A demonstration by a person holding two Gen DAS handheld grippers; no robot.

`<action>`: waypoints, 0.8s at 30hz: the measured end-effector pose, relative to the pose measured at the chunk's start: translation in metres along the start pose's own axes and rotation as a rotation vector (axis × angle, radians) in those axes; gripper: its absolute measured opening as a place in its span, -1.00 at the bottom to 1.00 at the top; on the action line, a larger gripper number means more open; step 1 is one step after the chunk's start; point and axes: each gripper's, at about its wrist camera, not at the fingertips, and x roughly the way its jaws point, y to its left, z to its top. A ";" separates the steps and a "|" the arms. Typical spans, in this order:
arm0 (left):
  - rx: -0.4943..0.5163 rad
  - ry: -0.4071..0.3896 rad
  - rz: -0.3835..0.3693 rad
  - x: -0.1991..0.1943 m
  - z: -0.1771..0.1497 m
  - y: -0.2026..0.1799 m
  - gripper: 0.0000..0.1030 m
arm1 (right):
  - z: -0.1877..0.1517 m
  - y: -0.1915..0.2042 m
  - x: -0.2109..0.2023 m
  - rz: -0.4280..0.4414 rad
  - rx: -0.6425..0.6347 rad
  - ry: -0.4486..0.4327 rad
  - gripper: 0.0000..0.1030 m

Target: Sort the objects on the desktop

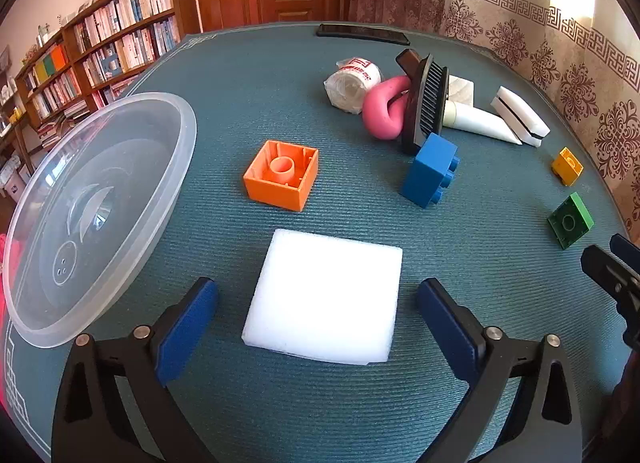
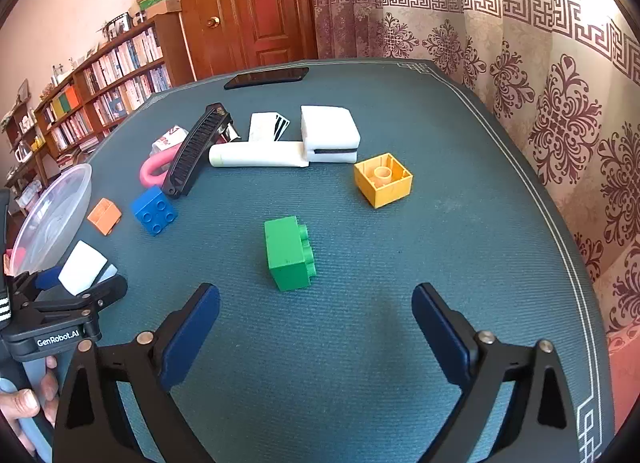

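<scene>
A white foam square (image 1: 326,295) lies flat on the teal mat between the wide-open fingers of my left gripper (image 1: 318,313); the blue pads stand clear of its sides. Beyond it sit an upturned orange brick (image 1: 282,173) and a blue brick (image 1: 430,169). In the right wrist view my right gripper (image 2: 316,321) is open over bare mat, with a green brick (image 2: 289,253) on its side just ahead and a yellow upturned brick (image 2: 383,179) farther back. The left gripper (image 2: 76,291) shows at the left edge there, around the foam (image 2: 82,268).
A clear plastic bowl (image 1: 168,167) stands at the left. At the back lie a pink ring (image 1: 386,111), black brush (image 1: 426,103), wrapped paper roll (image 1: 352,83), white tube (image 1: 480,121), white box (image 1: 520,117) and a phone (image 1: 362,34). A patterned curtain hangs along the right edge.
</scene>
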 end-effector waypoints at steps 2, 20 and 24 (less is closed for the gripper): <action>0.003 -0.018 -0.003 -0.002 -0.001 0.000 0.74 | 0.005 -0.003 0.003 0.001 0.011 -0.002 0.71; -0.093 -0.167 -0.125 -0.028 -0.013 0.013 0.08 | 0.008 -0.003 0.012 0.060 0.025 0.006 -0.49; -0.074 -0.251 -0.111 -0.050 -0.013 0.011 0.08 | 0.008 0.004 -0.002 0.074 0.010 -0.040 -0.49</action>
